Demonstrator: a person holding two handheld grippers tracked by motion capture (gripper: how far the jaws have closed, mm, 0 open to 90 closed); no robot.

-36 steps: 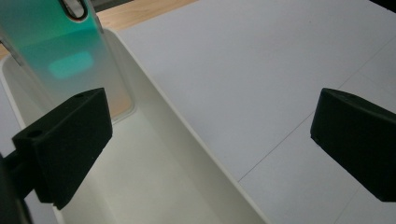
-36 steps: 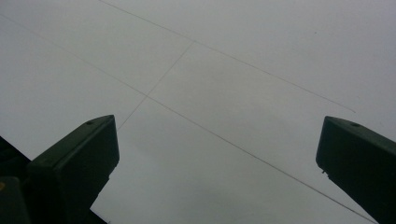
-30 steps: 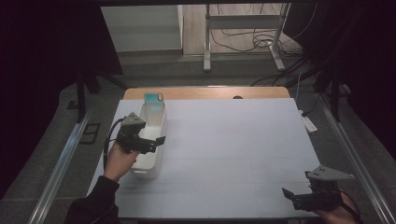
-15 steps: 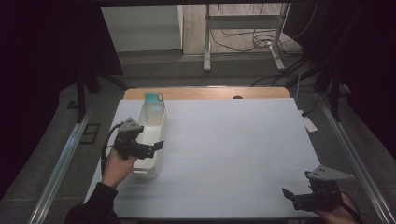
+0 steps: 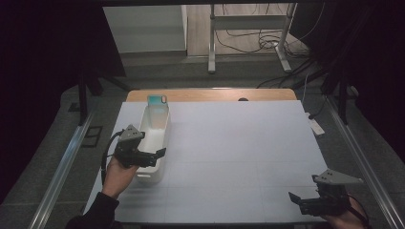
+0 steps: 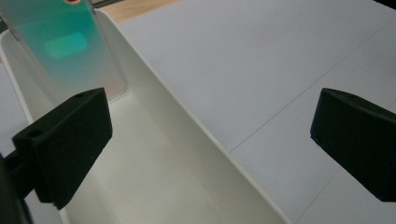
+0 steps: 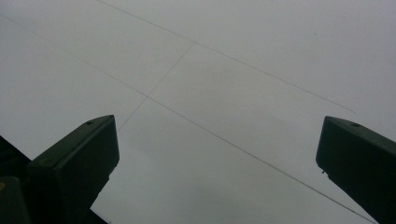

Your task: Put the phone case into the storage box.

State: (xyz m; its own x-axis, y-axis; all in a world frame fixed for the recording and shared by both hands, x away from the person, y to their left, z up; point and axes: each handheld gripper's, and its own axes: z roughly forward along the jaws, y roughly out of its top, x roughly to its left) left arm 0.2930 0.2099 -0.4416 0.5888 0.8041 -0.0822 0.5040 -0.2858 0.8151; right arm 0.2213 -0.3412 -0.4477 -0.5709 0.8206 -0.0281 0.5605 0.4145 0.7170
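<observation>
White tray (image 5: 152,143) holds a teal phone (image 5: 157,101), left gripper (image 5: 157,155) above.

My left claw (image 5: 155,155) hangs over the near end of the long bin (image 5: 154,138) at the surface's (image 5: 239,152) left side, a phone (image 5: 157,101) standing in its far end, while my right claw (image 5: 298,200) sits well apart at the near right corner.

The left tongs (image 5: 160,153) hang over the near end of a long white tray (image 5: 154,140) at the left side of the bench (image 5: 239,157), jaws apart. A teal-topped clear case (image 5: 157,102) stands upright at the tray's far end. The right tongs (image 5: 294,197) sit at the bench's near right corner, well apart from the tray.
</observation>
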